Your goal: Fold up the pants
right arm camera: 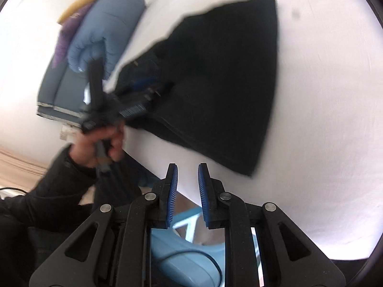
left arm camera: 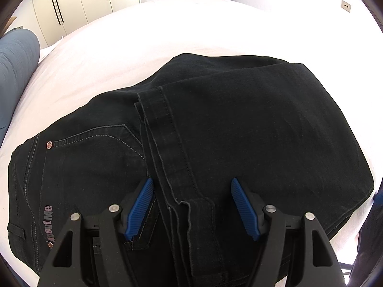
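Blue-padded fingers (left arm camera: 141,209) of the left gripper (left arm camera: 191,209) stand spread and empty over the black pants (left arm camera: 239,119), folded into a compact stack near the bed's (left arm camera: 119,35) front edge. Off that edge, the right gripper (right arm camera: 188,191) hangs with a narrow gap, holding nothing. Folding looks nearly finished, perhaps only a final fold or smoothing left.

Left tongs (left arm camera: 192,185) spread wide; right tongs (right arm camera: 188,171) narrowly parted.

Left wrist view looks down close over the pants (left arm camera: 215,131); right wrist view stands farther back, sharing them toward 12 o'clock (right arm camera: 215,83).

Bare bed (left arm camera: 148,31) beyond pants (left arm camera: 239,124)
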Tool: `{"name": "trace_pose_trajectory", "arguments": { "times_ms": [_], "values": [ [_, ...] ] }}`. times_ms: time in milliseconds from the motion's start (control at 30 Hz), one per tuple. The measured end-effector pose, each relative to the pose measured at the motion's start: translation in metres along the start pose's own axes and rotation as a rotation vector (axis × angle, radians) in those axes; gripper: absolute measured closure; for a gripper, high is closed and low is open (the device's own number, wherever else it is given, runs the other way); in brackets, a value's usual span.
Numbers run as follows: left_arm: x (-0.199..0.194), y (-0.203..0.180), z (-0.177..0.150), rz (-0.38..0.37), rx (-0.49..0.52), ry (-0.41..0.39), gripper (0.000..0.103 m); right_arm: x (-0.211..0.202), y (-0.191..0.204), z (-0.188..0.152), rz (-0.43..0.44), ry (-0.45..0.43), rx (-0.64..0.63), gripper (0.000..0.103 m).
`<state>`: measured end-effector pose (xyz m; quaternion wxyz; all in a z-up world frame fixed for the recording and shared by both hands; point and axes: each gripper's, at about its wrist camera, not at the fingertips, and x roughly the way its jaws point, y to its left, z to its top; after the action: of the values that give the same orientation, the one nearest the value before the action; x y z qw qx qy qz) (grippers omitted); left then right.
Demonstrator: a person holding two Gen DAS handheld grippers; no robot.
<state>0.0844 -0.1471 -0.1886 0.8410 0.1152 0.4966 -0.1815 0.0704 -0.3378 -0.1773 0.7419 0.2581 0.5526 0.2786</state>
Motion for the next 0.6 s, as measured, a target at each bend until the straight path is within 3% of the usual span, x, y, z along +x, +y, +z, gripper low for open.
{"name": "trace_pose_trajectory", "arguments": {
  "times_ms": [133, 233, 333, 400, 533, 600],
  "values": [
    [0.0, 0.001, -0.002, -0.002, -0.004, -0.014, 0.032, -0.018, 0.002, 0.046, 0.121, -0.145, 0.023, 0.085],
    [-0.002, 0.002, -0.002, -0.003, -0.012, -0.021, 0.032, 0.014, -0.017, 0.067, 0.117, -0.085, 0.089, 0.085],
    [-0.001, 0.003, -0.004, 0.003, -0.019, -0.036, 0.032, 0.06, -0.033, 0.057, -0.019, 0.044, 0.05, 0.085],
    [-0.003, 0.005, -0.006, -0.003, -0.034, -0.052, 0.032, 0.053, -0.027, 0.045, -0.024, -0.058, 0.011, 0.086],
    [-0.013, 0.014, -0.01, -0.024, -0.082, -0.07, 0.032, 0.041, -0.02, 0.045, 0.019, -0.08, 0.112, 0.084],
    [-0.029, 0.026, -0.016, -0.067, -0.161, -0.091, 0.032, 0.033, -0.004, 0.05, 0.064, -0.106, 0.08, 0.078]
  ]
}}
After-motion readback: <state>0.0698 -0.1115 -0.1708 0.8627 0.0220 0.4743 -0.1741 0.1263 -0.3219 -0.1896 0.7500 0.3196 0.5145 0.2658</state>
